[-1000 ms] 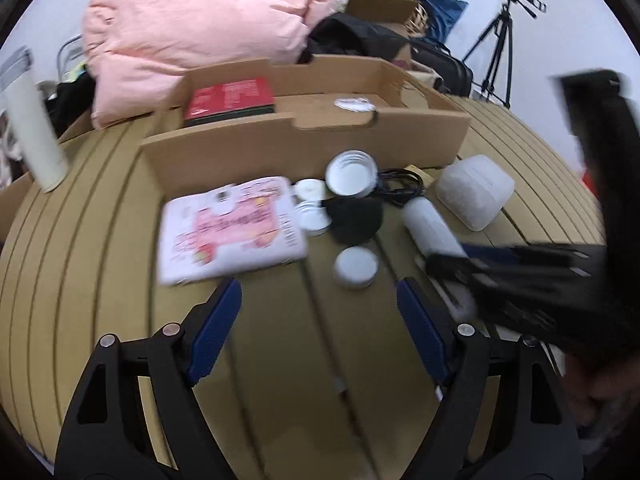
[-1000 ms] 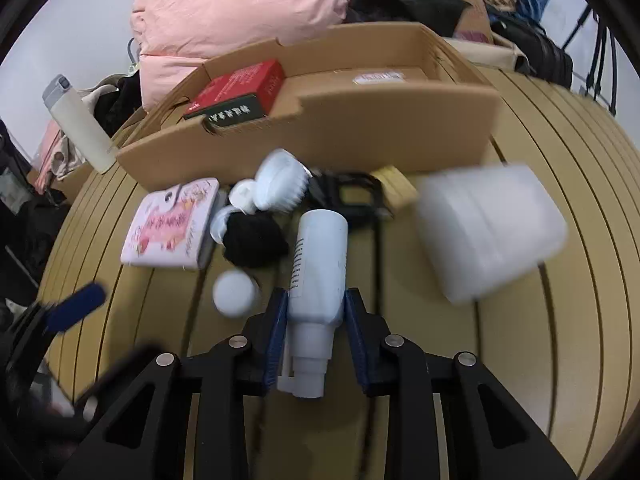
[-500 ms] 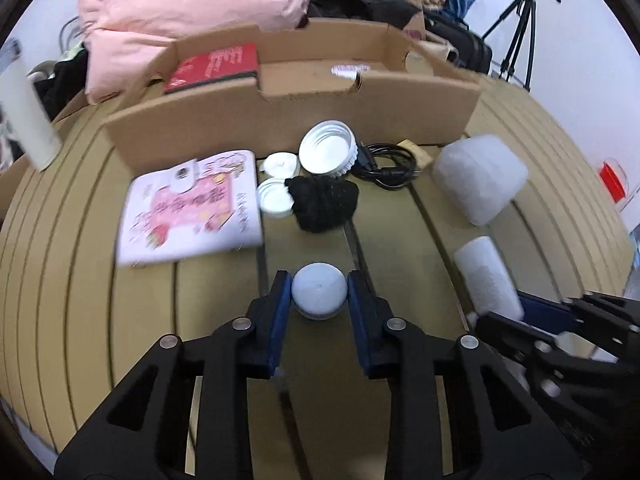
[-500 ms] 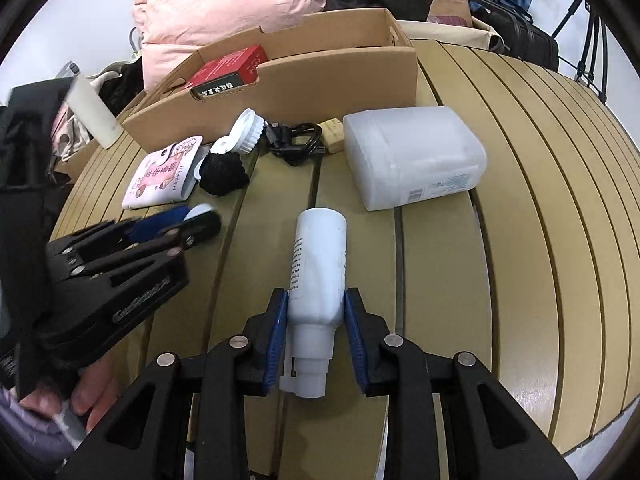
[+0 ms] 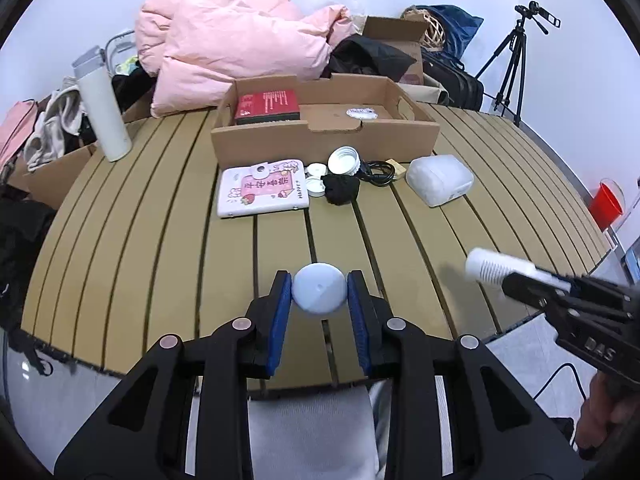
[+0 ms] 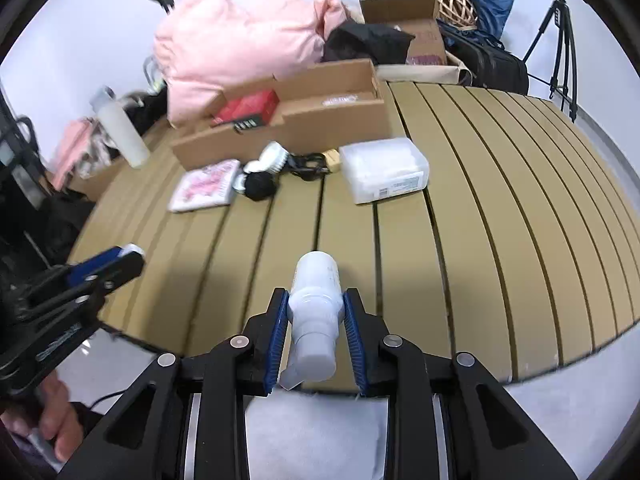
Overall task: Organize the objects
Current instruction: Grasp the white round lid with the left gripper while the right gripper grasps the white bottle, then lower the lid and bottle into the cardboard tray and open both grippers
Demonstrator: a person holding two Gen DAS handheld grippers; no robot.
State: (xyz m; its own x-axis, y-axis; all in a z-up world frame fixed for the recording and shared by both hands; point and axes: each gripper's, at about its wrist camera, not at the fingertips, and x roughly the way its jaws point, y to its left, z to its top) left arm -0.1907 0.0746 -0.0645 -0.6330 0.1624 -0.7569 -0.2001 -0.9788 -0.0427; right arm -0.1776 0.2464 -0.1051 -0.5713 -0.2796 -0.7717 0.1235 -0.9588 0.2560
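- Left gripper (image 5: 319, 307): the 2 jaws are pinched on a pale blue round cap (image 5: 319, 293), held by its curved rim above the near edge of the slatted table (image 5: 168, 208). Risk: the contact on each side is narrow, so a tilt or slackened squeeze could let the cap squirt out.
- Right gripper (image 6: 314, 324): the 2 jaws clamp the neck end of a white bottle (image 6: 316, 300), body pointing forward, unsupported beyond the pads. Risk: the overhanging body could pivot in the grip and sag.
- Both loads hang near or past the table edge; a dropped item would likely fall to the floor, not the slats.
- The grippers sit near each other; in the left view the bottle end (image 5: 490, 267) shows at right. Risk: collision if both advance together.
- Likely destination: the cardboard box (image 5: 324, 136), well apart, behind a clutter of lids (image 5: 343, 160), a black cable (image 5: 376, 169) and a pink case (image 5: 262, 192). Risk: a low approach could sweep these or catch the box's front wall.
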